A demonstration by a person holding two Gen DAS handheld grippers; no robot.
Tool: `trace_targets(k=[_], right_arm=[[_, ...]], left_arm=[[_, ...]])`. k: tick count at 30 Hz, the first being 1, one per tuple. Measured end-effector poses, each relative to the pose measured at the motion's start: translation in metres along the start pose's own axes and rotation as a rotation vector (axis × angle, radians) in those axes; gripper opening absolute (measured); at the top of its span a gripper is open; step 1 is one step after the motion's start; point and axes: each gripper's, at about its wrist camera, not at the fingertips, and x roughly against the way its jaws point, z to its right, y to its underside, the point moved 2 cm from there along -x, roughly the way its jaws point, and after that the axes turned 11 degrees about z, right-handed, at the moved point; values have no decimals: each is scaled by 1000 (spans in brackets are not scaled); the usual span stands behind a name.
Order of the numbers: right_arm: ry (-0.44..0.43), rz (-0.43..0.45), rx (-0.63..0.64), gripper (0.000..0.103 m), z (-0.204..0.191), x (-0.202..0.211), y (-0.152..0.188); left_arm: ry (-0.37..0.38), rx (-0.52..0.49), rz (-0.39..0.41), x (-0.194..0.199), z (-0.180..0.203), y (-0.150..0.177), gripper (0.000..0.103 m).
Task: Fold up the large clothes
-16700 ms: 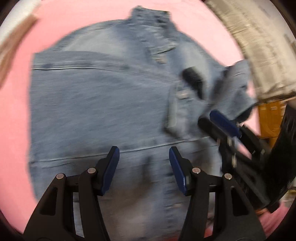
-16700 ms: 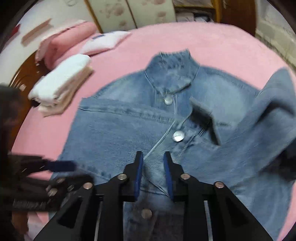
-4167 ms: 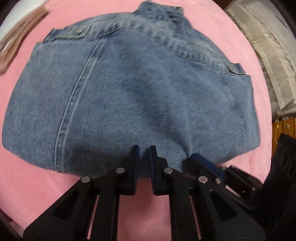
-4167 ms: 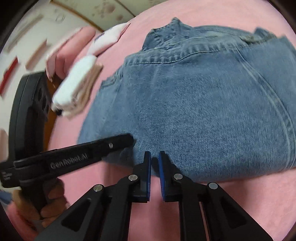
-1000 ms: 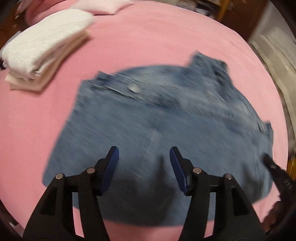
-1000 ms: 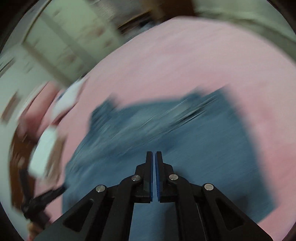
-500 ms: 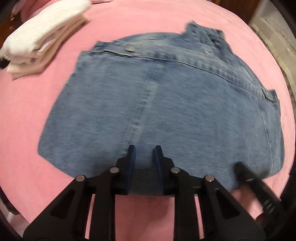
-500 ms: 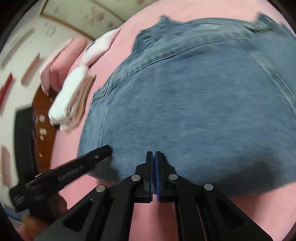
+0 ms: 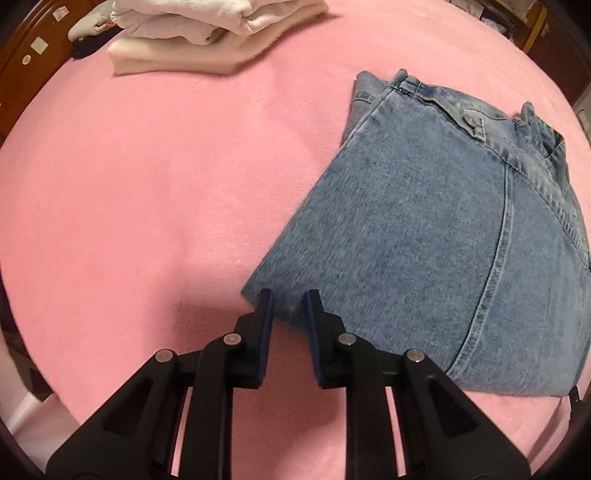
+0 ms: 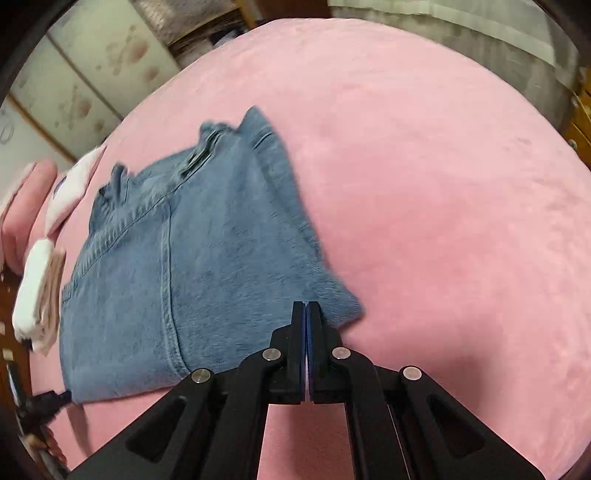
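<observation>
A folded blue denim jacket (image 9: 424, 240) lies flat on the pink bed cover (image 9: 129, 184), collar end away from me. My left gripper (image 9: 289, 295) points down at its near left corner. Its jaws stand a narrow gap apart, with the denim corner showing between the fingertips and lying unlifted. My right gripper (image 10: 306, 306) is shut, pads together, with its tips over the near right corner of the jacket (image 10: 207, 266) and nothing between them. In the right wrist view the left gripper (image 10: 40, 404) shows as a dark tip at the jacket's other near corner.
A stack of folded white and cream clothes (image 9: 207, 33) lies at the far left beside a wooden headboard (image 9: 33, 48). Pink pillows (image 10: 26, 206) sit beyond it. Pale wardrobe doors (image 10: 92, 74) stand behind the bed. Bare pink cover spreads left and right of the jacket.
Both grippers slid apart along the jacket's near edge, the left to its left corner, the right to its right corner. The left jaws narrowed from wide a second ago.
</observation>
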Motion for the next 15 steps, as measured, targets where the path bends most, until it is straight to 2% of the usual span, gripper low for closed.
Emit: trace_targets(k=[2,5,7,11,15], right_arm=[[60,-2,56,0,-16,-3,2],[108,-26,44,0,-44,0,-2],[62,-25,-6,0,-59,15,-9],[-114,-36,-95,0,-104,27,-26],[-231,-59,-66,0,-174,18,-36]], left_arm=[[-24,-10,-5,1,3,3,17],[-13,57,-20,7,-4,8,17],[18,117,-49,10,-11,15,17],[98,172,-113,11,-18,27,17],[115,200,-142,11,-25,36,17]])
